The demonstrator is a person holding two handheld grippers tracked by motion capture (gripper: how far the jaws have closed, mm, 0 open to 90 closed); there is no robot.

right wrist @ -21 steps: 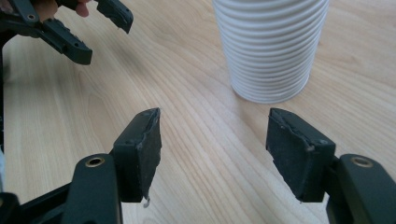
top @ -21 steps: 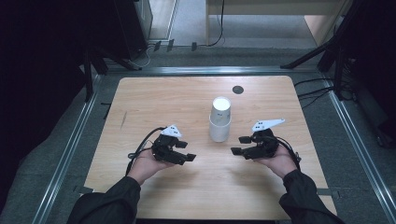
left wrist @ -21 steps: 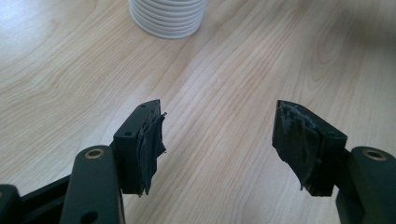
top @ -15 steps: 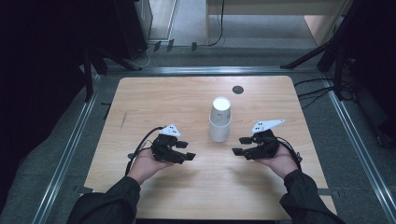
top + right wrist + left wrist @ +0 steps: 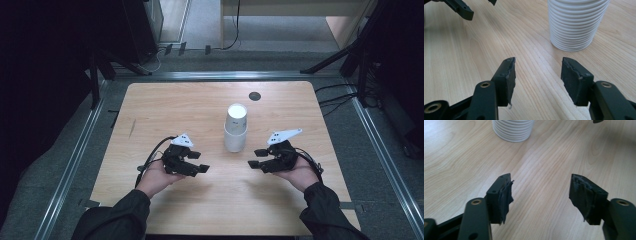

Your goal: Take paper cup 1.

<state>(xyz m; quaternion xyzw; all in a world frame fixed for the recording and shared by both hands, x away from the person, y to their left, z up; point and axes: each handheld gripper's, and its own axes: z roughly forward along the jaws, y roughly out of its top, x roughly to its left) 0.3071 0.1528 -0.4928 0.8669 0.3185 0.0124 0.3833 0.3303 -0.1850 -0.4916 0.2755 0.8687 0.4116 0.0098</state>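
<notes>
At the centre of the high view, a little above the middle of the tabletop (image 5: 165, 110), stands the stack of white ribbed cups (image 5: 235, 128), upright, its long axis vertical and its mouth up. Below it and to the right in that frame sits the right hand-held gripper (image 5: 254, 159), near the stack's foot; below and to the left sits the left hand-held gripper (image 5: 204, 169), a shade farther off, I judge, though the angle makes that hard to call. Both point inward toward each other, apart from the stack, not touching it. Each gripper's jaws stand apart with bare wood between them, holding nothing. In the right gripper view the stack (image 5: 576, 23) rises at upper right, just beyond the jaws; in the left gripper view it (image 5: 512, 130) sits at the top edge, farther ahead.
</notes>
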